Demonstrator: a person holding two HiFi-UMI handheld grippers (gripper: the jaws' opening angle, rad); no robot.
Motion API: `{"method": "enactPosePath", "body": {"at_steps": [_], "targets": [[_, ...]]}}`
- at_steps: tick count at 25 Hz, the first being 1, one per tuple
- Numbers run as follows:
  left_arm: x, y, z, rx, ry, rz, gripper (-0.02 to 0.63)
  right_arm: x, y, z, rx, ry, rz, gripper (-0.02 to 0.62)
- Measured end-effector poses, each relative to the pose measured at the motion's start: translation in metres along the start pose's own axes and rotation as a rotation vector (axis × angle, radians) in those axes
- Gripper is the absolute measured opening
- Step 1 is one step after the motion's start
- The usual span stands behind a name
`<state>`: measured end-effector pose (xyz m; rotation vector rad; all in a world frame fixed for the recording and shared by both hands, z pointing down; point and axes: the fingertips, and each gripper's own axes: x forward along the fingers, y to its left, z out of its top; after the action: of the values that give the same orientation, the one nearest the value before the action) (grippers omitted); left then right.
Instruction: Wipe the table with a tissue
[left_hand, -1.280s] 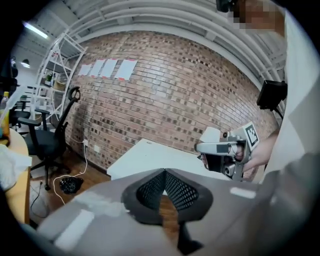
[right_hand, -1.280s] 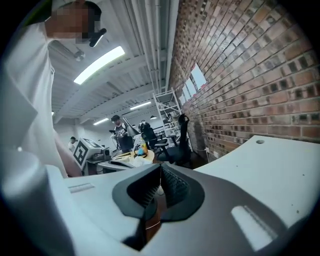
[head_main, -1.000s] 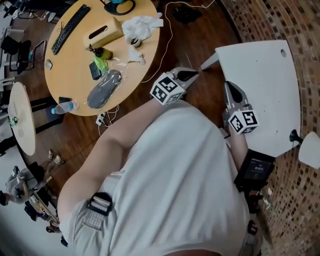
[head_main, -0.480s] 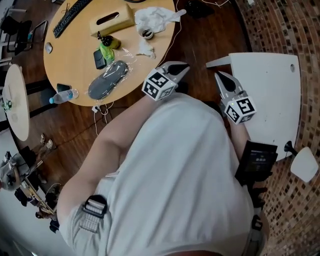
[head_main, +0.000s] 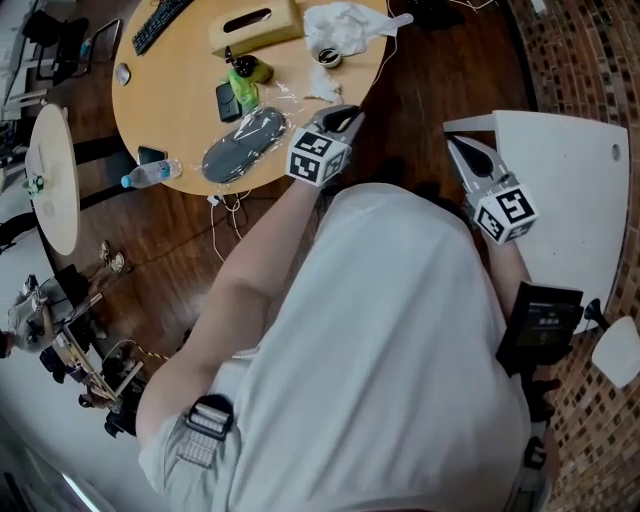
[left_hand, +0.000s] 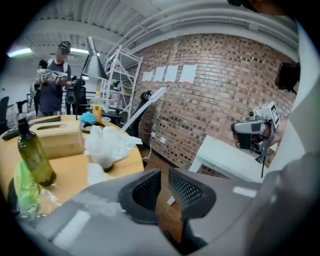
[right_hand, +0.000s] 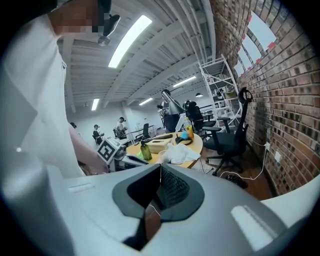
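A crumpled white tissue (head_main: 343, 24) lies on the round wooden table (head_main: 180, 95), next to a tan tissue box (head_main: 255, 25). My left gripper (head_main: 343, 119) hovers at that table's near edge, short of the tissue (left_hand: 105, 145). Its jaws have just been opening; a narrow gap shows and nothing is between them. My right gripper (head_main: 456, 146) hangs by the corner of the white table (head_main: 570, 190), its tips meeting and empty. From the right gripper view the tissue (right_hand: 177, 152) sits far ahead.
On the round table are a green bottle (head_main: 245, 72), a phone (head_main: 226, 100), a grey pouch (head_main: 243, 145), a water bottle (head_main: 150, 175) and a keyboard (head_main: 165, 22). Cables trail over the wooden floor (head_main: 420, 90). A brick wall (head_main: 590, 60) stands behind the white table.
My left gripper has swung from over the floor to the round table's edge, and its jaws have parted slightly. The right gripper shifted a little beside the white table's corner.
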<state>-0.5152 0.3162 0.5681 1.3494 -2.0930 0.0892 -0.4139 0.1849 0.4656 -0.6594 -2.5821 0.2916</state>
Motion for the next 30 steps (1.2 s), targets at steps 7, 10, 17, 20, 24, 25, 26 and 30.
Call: {"method": "enactPosePath", "body": {"at_steps": [7,10,17,20,24,25,26,30], "targets": [[-0.006,0.090,-0.013,0.064,0.156,0.170,0.174,0.000,-0.002,-0.004,0.013,0.000,-0.016,0.008],[0.001,0.105,-0.021,0.104,0.244,0.158,0.234,-0.004,-0.006,-0.007,0.041,-0.003,-0.046,0.008],[0.024,0.125,-0.039,0.165,0.390,0.139,0.299,-0.024,-0.020,-0.015,0.114,-0.012,-0.139,0.008],[0.032,0.131,-0.047,0.165,0.434,0.132,0.305,-0.029,-0.025,-0.018,0.134,-0.020,-0.169,0.008],[0.040,0.127,-0.055,0.169,0.465,0.101,0.270,-0.035,-0.032,-0.021,0.160,-0.030,-0.204,0.008],[0.043,0.126,-0.057,0.169,0.469,0.095,0.257,-0.036,-0.033,-0.021,0.166,-0.032,-0.209,0.008],[0.044,0.124,-0.058,0.165,0.471,0.092,0.249,-0.037,-0.034,-0.021,0.169,-0.035,-0.213,0.008],[0.041,0.118,-0.051,0.128,0.465,0.095,0.217,-0.041,-0.035,-0.016,0.180,-0.046,-0.226,0.008]]}}
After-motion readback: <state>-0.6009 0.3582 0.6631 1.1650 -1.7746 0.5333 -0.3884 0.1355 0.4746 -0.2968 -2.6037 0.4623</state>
